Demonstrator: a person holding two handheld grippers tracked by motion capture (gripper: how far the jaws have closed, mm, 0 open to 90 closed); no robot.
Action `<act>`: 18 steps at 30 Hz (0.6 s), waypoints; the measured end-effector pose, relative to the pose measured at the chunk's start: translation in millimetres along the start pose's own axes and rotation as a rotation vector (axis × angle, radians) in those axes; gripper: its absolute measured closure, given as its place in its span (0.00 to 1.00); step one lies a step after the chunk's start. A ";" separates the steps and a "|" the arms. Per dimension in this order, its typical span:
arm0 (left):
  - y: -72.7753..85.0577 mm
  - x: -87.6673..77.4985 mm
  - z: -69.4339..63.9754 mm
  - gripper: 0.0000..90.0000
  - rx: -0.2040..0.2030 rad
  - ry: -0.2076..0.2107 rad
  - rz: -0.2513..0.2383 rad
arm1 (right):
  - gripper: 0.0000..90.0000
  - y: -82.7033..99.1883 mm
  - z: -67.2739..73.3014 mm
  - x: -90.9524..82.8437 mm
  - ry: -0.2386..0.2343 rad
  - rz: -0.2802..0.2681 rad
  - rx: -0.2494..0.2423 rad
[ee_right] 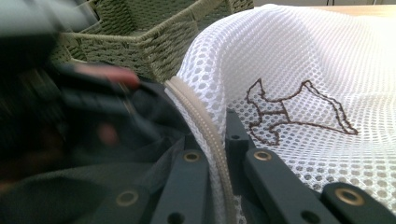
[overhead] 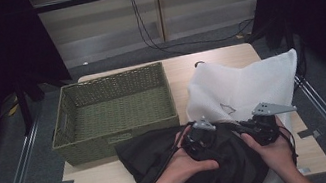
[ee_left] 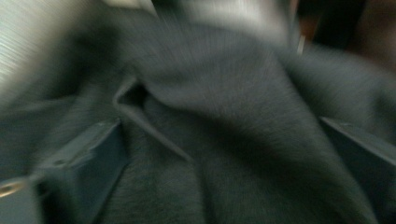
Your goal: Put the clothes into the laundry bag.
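At the tabletop's near edge, the right gripper [ee_right: 219, 154] pinches the white mesh bag's [overhead: 246, 84] rim while the left gripper [ee_left: 219, 154], jaws spread, pushes the dark garment [overhead: 199, 166], mostly still outside, toward it.

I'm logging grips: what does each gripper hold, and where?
The right gripper pinches the white mesh bag by its beige rim; the left gripper is open over the black garment.

I see a black garment [overhead: 189, 168] beside my white mesh bag [overhead: 246, 87] with its brown stitched outline, beige edge cord, and an olive-green woven basket [overhead: 114, 113].
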State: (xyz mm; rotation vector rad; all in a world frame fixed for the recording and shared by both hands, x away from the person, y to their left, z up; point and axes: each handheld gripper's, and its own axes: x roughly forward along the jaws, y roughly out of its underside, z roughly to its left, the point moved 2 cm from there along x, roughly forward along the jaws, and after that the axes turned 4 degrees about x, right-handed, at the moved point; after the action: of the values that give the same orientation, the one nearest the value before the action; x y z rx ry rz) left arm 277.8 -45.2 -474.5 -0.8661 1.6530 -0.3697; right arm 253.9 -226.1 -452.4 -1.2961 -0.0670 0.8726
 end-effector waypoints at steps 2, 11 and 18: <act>2.3 8.6 -0.3 0.02 0.028 -0.015 0.048 | 1.00 0.9 1.9 1.8 0.005 0.008 -0.010; -0.4 6.6 1.9 0.75 0.041 -0.046 0.089 | 1.00 0.9 14.4 3.5 0.007 0.008 -0.055; -14.4 -30.7 -1.1 0.80 -0.143 -0.083 -0.319 | 0.99 -12.2 27.1 -11.6 -0.007 -0.095 -0.076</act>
State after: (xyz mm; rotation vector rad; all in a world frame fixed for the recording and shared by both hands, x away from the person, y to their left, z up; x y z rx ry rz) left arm 283.2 -33.4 -443.1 -1.2431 1.4787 -0.4311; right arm 238.7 -211.3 -428.7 -1.3495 -0.1676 0.7997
